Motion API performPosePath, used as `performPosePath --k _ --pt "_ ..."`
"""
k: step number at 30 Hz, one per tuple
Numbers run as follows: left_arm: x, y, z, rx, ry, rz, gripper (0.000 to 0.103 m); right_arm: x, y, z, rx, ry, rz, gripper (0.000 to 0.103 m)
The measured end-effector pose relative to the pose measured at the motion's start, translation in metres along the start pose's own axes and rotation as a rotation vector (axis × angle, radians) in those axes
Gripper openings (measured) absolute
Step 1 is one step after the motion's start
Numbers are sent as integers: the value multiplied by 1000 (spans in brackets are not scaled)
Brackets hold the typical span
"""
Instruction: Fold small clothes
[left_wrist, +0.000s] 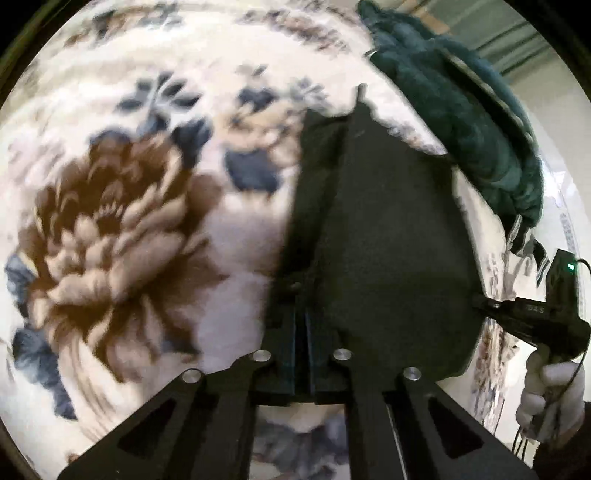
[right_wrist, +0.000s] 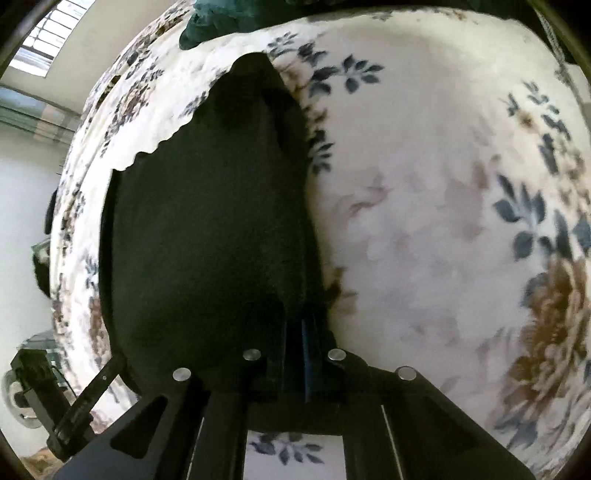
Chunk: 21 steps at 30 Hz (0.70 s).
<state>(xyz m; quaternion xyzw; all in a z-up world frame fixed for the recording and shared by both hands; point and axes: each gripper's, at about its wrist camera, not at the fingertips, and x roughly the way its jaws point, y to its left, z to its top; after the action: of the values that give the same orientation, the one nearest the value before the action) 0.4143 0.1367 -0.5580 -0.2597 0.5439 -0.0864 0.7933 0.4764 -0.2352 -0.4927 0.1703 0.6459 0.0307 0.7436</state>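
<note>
We hold the black garment (left_wrist: 388, 236) over the flowered blanket (left_wrist: 129, 221), its cloth spread between our two tools, with a scalloped edge showing in the right wrist view. Our left gripper (left_wrist: 303, 332) is pinched together on one edge of the cloth, and our right gripper (right_wrist: 295, 332) is likewise clamped on the opposite edge. A dark green towel (left_wrist: 461, 110) lies bunched on the blanket just beyond the garment, and a white-gloved hand (left_wrist: 550, 398) grips the right tool's handle.
</note>
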Motion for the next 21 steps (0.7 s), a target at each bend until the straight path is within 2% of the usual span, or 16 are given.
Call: performPosePath --k 2,4,6,7,8,9,10,11,12,13,14,15,16,18,21 --pt "0 10 3 -34 13 -33 3 6 -4 0 11 10 -18 6" --pt "-9 3 4 7 9 -25 3 14 -6 4 31 39 -8 6" --pt "-16 3 4 -1 14 -46 6 15 -9 7 51 65 28 7" --pt "-19 8 4 -37 16 -45 7 14 -14 8 68 80 56 9" --pt "-25 14 3 -76 11 -41 8 13 -16 9 78 89 76 15" --pt "-32 20 1 -105 0 -37 12 11 -20 9 91 104 103 25" --pt "-39 25 -3 -150 -15 -46 28 6 -25 10 103 106 128 34" --pt "-46 30 -10 -199 -32 -94 47 -2 -30 11 104 87 136 40" --pt "-52 33 -20 -258 -53 -152 57 -8 -34 12 99 71 150 51" --pt "-53 32 -27 -303 -66 -189 65 -12 -37 14 90 66 172 57" --pt "-52 31 -37 -350 -77 -240 66 -14 -39 16 85 65 184 60" --pt "-46 27 -47 -408 -78 -310 66 -15 -41 19 78 62 193 70" --pt "-38 22 -53 -443 -69 -338 68 -14 -44 24 65 68 205 78" --pt "-16 10 -64 -510 -34 -401 68 -8 -46 37 45 85 247 84" --pt "20 -13 -80 -627 5 -473 68 14 -49 65 32 122 273 84"
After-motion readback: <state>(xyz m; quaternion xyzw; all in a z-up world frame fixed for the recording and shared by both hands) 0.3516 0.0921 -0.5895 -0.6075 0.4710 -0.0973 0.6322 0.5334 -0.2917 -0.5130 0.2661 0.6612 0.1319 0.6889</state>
